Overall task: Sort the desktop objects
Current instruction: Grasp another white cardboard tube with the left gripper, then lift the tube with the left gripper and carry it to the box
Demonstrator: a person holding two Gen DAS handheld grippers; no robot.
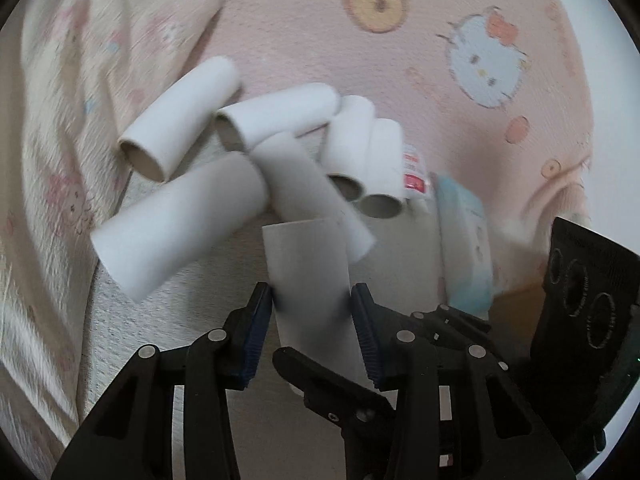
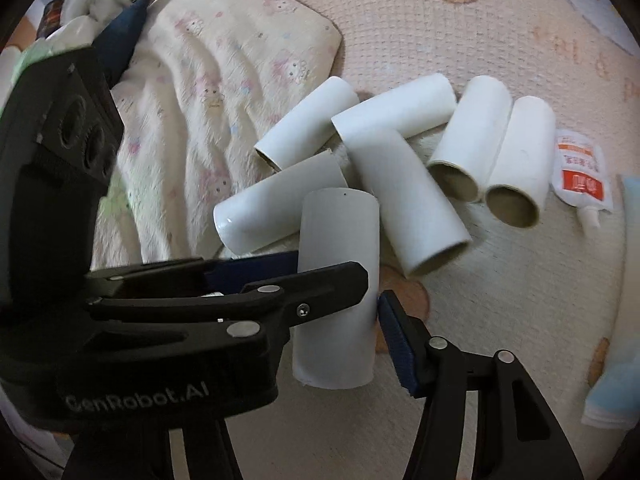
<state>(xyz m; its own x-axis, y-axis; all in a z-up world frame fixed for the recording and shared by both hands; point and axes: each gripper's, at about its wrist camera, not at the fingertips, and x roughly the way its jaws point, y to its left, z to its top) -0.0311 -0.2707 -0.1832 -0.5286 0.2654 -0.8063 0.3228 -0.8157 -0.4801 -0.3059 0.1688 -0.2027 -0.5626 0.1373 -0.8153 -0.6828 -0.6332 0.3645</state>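
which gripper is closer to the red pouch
Right. The right gripper sits at the tube's side facing the pouch; the left gripper reaches in from the tube's far side.

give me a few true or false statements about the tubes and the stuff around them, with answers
1. A white cardboard tube sits between the left gripper's blue pads. True.
2. The other white cardboard tubes stand upright. False: they lie on their sides in a pile.
3. The white squeeze pouch with a red label lies left of that pile. False: it lies on the pile's right.
4. A cream patterned pillow lies left of the pile. True.
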